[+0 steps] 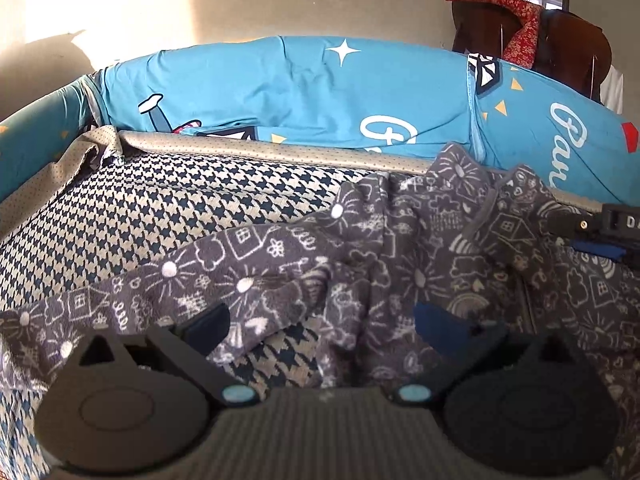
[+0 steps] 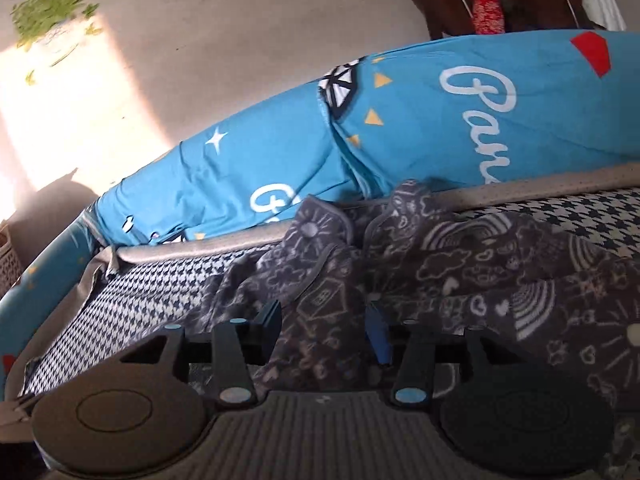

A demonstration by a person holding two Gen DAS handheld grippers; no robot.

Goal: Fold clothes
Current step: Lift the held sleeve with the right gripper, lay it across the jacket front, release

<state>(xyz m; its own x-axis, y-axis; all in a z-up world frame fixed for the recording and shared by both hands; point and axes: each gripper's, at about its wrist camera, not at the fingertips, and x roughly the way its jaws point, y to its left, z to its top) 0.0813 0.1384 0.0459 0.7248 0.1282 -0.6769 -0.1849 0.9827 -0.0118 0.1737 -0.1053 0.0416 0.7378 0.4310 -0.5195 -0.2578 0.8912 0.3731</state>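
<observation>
Both grippers — left gripper (image 1: 320, 328) and right gripper (image 2: 324, 330) — hover with fingers spread wide, gripping nothing, over the crumpled grey patterned garment (image 1: 400, 248) on the houndstooth bed (image 1: 140, 216), its length stretching left-to-right directly ahead.

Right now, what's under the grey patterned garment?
The houndstooth cover shows around and through a gap in the grey patterned garment. Anything else beneath is covered.
</observation>
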